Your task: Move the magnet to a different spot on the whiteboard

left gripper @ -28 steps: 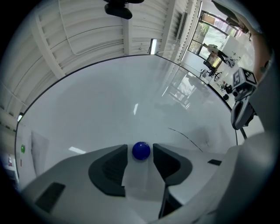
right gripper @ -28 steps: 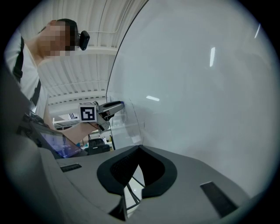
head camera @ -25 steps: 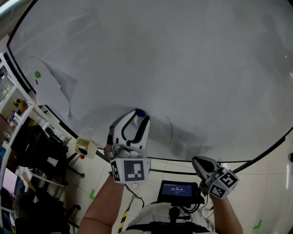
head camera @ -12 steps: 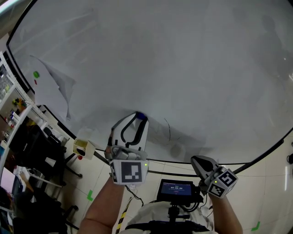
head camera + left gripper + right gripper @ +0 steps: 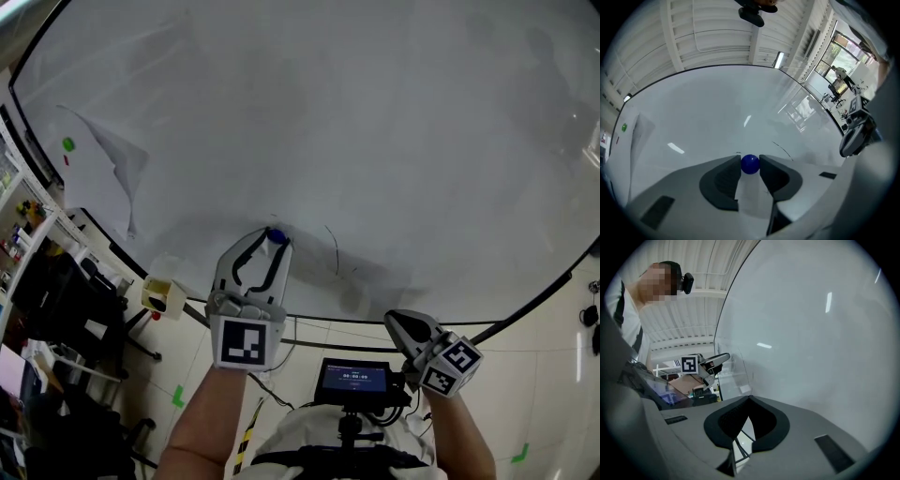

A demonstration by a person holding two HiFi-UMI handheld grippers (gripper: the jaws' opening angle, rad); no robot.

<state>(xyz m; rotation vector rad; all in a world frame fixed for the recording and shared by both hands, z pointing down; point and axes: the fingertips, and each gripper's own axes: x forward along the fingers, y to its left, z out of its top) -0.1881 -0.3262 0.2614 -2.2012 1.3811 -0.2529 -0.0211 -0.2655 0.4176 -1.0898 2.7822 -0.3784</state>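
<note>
Small, glossy, deep-blue round magnet (image 5: 750,164)

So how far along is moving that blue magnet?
Done: the left claw has just been closing its jaws and pinches the blue magnet, low on the whiteboard. In hand: that grip; the magnet seems not yet off the board. Left: pulling it away and setting it on another spot. The right claw is shut, empty.
</note>
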